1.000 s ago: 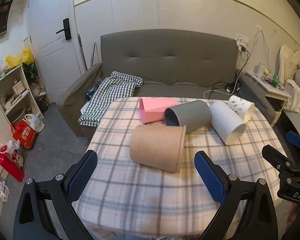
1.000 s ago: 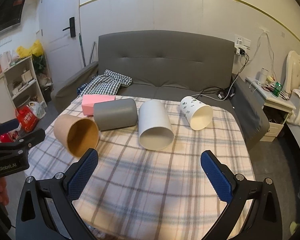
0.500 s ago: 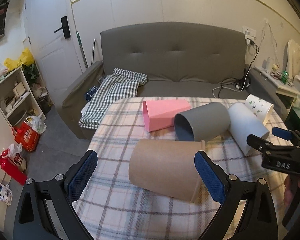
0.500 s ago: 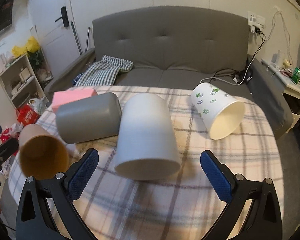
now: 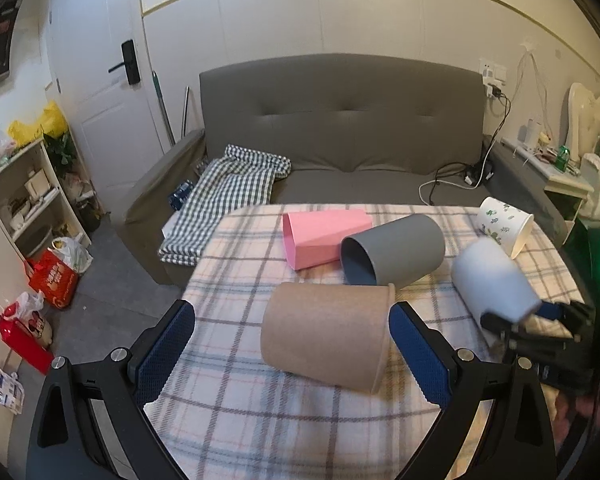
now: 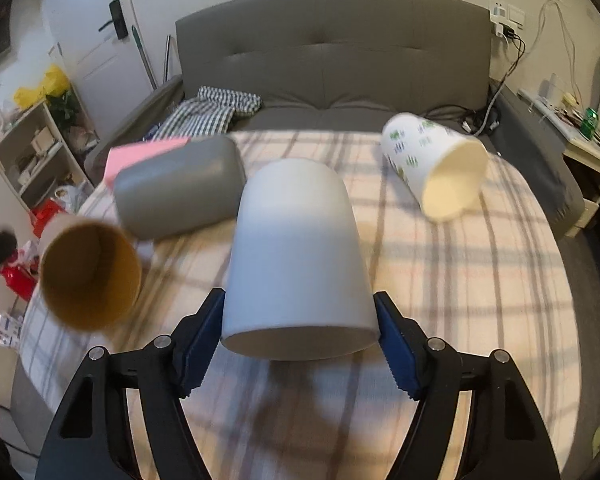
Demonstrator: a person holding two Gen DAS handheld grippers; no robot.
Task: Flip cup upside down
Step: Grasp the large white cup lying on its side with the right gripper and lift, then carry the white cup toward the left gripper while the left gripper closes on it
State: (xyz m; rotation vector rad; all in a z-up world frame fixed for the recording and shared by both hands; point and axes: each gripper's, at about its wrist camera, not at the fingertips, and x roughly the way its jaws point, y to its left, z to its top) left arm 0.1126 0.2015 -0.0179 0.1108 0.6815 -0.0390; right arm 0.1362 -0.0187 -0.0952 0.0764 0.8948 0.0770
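Reaching in from the near edge, the right gripper [image 6: 298, 344] has its pads beside the white cup's [image 6: 296, 252] rim; I cannot tell if they squeeze yet. The left gripper [image 5: 292, 354] is spread wide around the brown cup [image 5: 326, 338]. Farther back, all five cups lie sideways on the table [image 5: 260, 420]. None is flipped yet.

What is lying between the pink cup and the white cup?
The grey cup, on its side, lies between the pink cup and white cup, seen in the left wrist view.

Two low wrist views across one checked table [image 5: 236, 420] toward the sofa [image 6: 340, 60] (right closer).
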